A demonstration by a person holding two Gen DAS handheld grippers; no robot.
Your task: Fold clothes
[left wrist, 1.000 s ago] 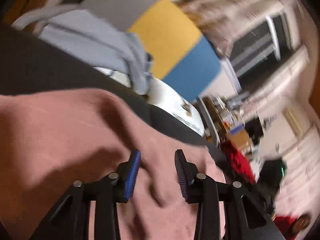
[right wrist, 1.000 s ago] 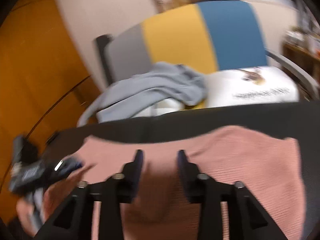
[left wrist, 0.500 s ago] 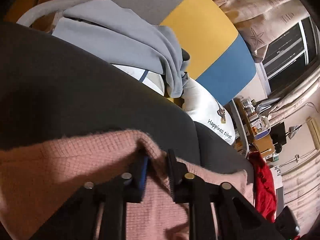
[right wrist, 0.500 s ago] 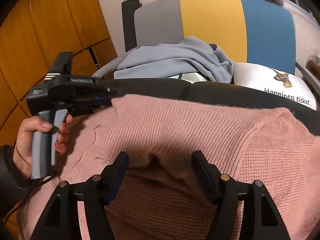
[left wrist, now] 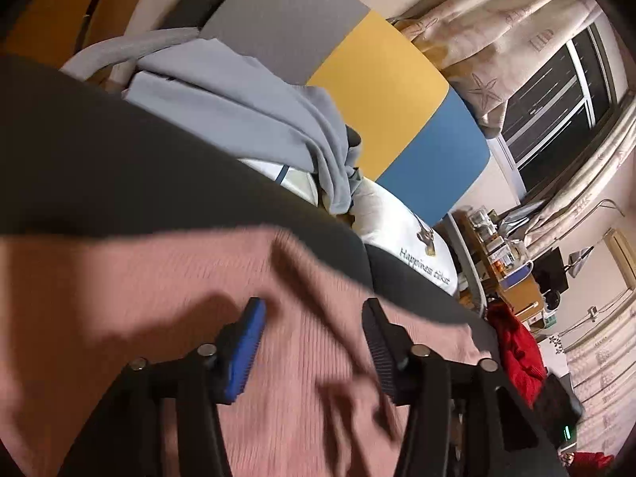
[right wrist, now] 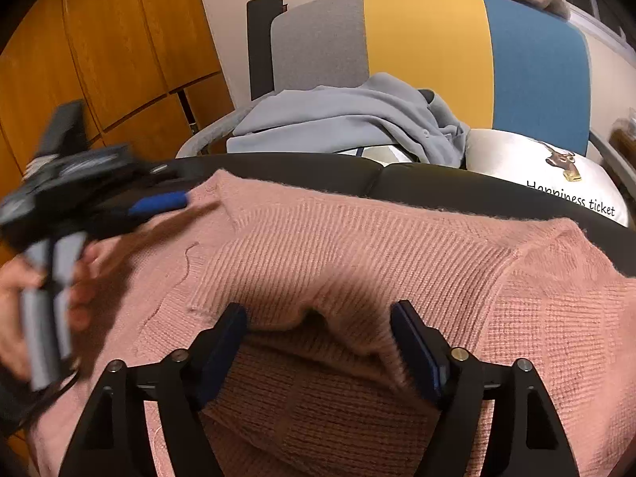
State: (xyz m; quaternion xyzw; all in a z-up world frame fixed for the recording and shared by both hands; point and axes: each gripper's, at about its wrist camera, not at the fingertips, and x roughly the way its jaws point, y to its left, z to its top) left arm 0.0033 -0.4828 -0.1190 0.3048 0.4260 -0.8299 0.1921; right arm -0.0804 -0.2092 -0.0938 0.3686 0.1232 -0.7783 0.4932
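A pink knitted sweater (right wrist: 357, 254) lies spread on a dark cushioned surface (right wrist: 457, 187), its top folded over toward me. My right gripper (right wrist: 318, 318) stands open just above a raised fold of the sweater, nothing between its fingers. In the left wrist view the same sweater (left wrist: 159, 298) fills the lower half, blurred, and my left gripper (left wrist: 314, 314) is open over it, holding nothing. The left gripper (right wrist: 159, 202) also shows at the left of the right wrist view, held by a hand (right wrist: 12, 318), near the sweater's far left corner.
Behind the dark surface stands a chair (right wrist: 429, 47) with grey, yellow and blue panels, carrying a grey-blue garment (right wrist: 346, 119) and a white cushion (right wrist: 548, 171). Wooden panelling (right wrist: 99, 51) is at left. A red cloth (left wrist: 516, 346) and cluttered shelves (left wrist: 497, 246) are at right.
My left gripper has let go of the sweater's edge and opened wide, pulling back a little. My right gripper stays open in about the same place.
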